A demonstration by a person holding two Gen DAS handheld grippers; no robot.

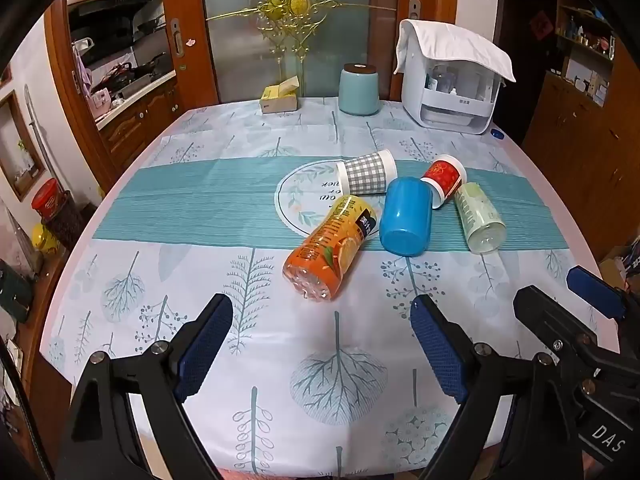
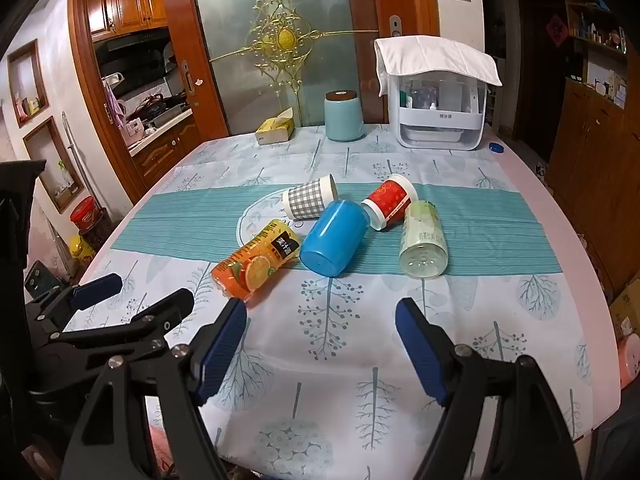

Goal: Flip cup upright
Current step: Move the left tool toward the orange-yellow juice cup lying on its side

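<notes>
A blue cup lies on its side on the teal runner, base toward me. Around it lie a grey checked cup, a red cup, an orange juice bottle and a pale green bottle, all on their sides. My left gripper is open and empty, near the front of the table. My right gripper is open and empty beside it; it also shows in the left wrist view.
At the table's far edge stand a light blue canister, a yellow tissue box and a white appliance under a cloth. A blue bottle cap lies at the far right. Wooden cabinets flank the table.
</notes>
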